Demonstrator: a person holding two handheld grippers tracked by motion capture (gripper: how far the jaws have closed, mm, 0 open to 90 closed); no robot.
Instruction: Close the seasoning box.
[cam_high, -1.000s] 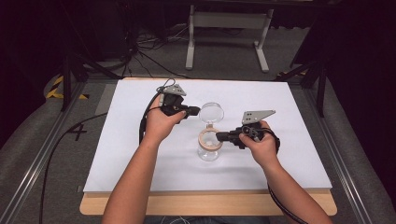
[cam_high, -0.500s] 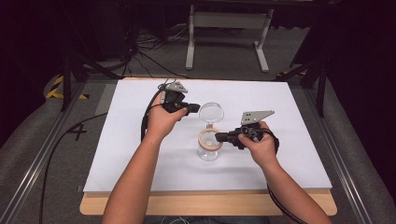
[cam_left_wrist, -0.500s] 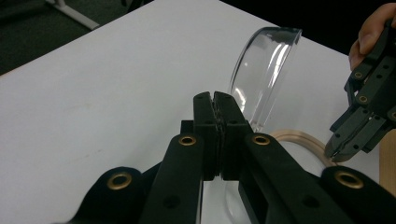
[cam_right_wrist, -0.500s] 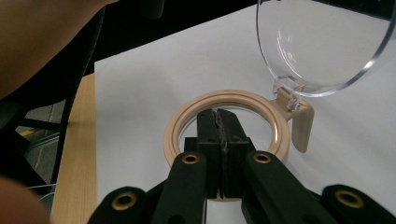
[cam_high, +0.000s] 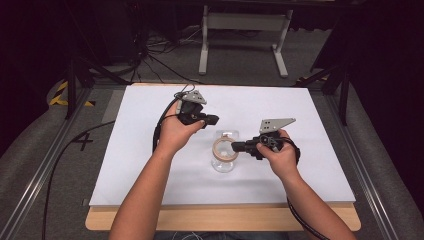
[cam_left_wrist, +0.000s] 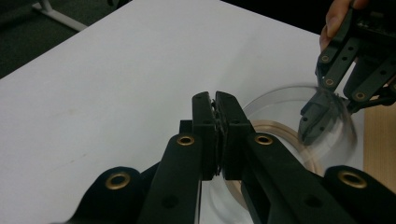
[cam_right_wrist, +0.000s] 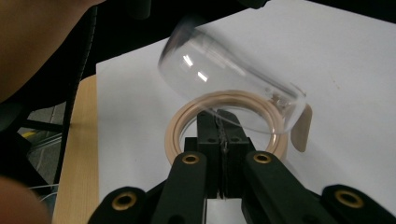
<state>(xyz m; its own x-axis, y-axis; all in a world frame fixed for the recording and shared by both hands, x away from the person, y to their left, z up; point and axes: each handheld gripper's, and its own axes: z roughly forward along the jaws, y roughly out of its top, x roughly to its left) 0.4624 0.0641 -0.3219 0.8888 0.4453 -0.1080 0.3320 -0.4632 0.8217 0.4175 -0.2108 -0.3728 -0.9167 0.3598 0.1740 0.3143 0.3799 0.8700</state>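
Jaws: right gripper (cam_high: 236, 147) pinched on the rim of the glass jar (cam_high: 223, 155), mid-bench (cam_high: 130, 165). Left gripper (cam_high: 214, 120) jaws pressed together, empty, just above the jar. Forearms converge on the jar, left hand (cam_high: 176, 131) raised over it.

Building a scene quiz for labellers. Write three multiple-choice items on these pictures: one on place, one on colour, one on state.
1. Where is the clear glass?
A. between the two grippers
B. at the table's far left corner
C. on the floor

2. What colour is the ring at the glass?
A. blue
B. tan
C. red

3. How do the left gripper's jaws stand?
A. wide open
B. clamped on a cable
C. shut, with nothing between them

Answers:
1 A: the high view shows the glass on the white sheet, between the left gripper and the right gripper.
2 B: the ring is tan.
3 C: the left gripper view shows the jaws pressed together.
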